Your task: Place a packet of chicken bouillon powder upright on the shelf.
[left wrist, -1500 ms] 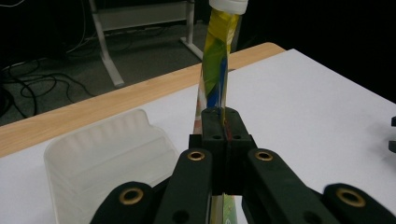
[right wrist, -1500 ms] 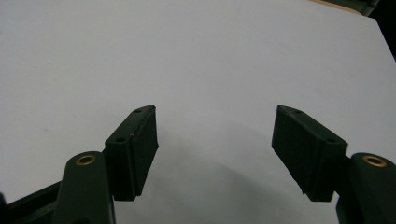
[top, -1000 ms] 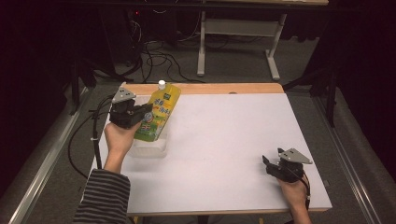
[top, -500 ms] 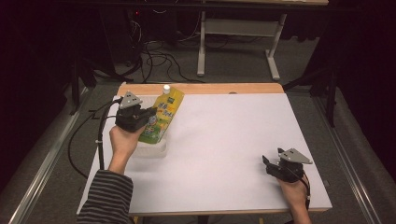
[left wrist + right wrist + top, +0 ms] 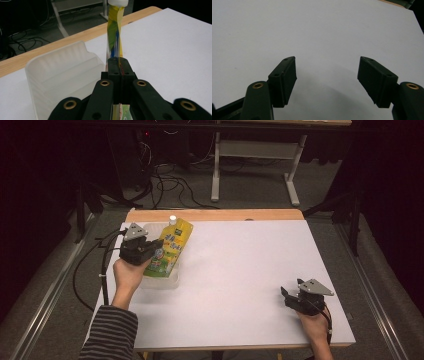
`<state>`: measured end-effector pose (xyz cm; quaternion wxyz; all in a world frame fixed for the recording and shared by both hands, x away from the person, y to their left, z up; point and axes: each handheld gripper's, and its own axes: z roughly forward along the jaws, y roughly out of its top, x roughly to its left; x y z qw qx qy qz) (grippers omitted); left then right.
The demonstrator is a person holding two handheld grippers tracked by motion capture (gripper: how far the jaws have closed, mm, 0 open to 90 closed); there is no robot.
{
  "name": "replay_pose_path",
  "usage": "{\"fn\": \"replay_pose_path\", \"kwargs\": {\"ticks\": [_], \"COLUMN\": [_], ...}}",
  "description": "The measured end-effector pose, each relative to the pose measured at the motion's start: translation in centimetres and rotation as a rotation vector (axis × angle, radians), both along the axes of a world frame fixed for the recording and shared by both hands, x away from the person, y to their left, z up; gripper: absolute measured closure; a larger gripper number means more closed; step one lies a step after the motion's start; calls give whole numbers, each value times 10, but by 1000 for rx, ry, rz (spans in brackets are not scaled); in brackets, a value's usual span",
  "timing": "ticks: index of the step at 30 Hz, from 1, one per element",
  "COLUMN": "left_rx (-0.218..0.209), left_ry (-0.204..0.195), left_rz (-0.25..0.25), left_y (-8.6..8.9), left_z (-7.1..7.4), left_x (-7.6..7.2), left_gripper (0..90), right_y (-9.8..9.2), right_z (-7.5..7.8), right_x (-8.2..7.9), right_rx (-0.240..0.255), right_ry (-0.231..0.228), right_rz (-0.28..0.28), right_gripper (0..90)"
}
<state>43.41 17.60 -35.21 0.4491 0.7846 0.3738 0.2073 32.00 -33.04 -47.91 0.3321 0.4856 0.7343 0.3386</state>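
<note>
Clamping hard on the flat edge of the yellow pouch (image 5: 115, 37), jaws of the left gripper (image 5: 119, 65) pressed together with just the thin film between them. Holding the pouch (image 5: 170, 249) tilted over the clear plastic tray (image 5: 161, 281) near the table's far left corner, white cap (image 5: 172, 219) pointing away from the person. Resting low at the near right edge of the white table (image 5: 240, 270), the right gripper (image 5: 327, 77), jaws spread wide apart over bare surface, gripping nothing.

Judging the step: settling the pouch into the ribbed tray (image 5: 60, 75). Doing it well probably means keeping the pinch firm on the seam so the floppy body is not twisting, lining the lower end up with the tray's hollow before lowering, and easing down slowly so the light tray is not skidding or tipping. Bringing the idle right gripper (image 5: 302, 299) across to steady the tray could help.

Hard to make out: the pouch's lower end, hidden behind the jaws in the left gripper view and behind the left gripper (image 5: 137, 247) from above, so whether touching the tray or hanging clear is not tellable. Cap cut off at the top of the left gripper view. Print on the pouch too small for reading.
</note>
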Motion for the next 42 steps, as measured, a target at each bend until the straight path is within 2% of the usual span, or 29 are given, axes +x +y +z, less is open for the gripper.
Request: {"fn": "replay_pose_path", "kwargs": {"ticks": [7,8,10,16,27,31,34,37,41,42], "left_rx": [7,23,30,30,43,43,49,58,63,51], "left_ry": [-1,2,12,35,41,59,88,96,79,55], "left_rz": [11,19,23,44,33,34,38,37,36,31], "left_y": [6,8,11,22,19,20,21,19,13,9], "left_z": [-1,0,1,0,2,4,6,8,8,7], "left_x": [-4,-5,-7,-10,-11,-11,-9,-8,-7,-7], "left_gripper": [900,900,900,900,900,900,900,900,900,900], "right_y": [1,1,1,1,2,2,2,2,2,2], "right_z": [0,0,0,0,0,0,-1,-1,-1,-1], "right_x": [0,0,0,0,1,1,1,1,1,1], "right_rx": [-4,-7,-8,-12,-19,-19,-21,-22,-23,-23], "right_ry": [3,2,4,3,6,7,7,7,9,12], "right_rz": [-1,-2,-2,0,1,0,2,2,3,2], "right_gripper": [317,315,315,316,315,315,316,316,316,316]}}
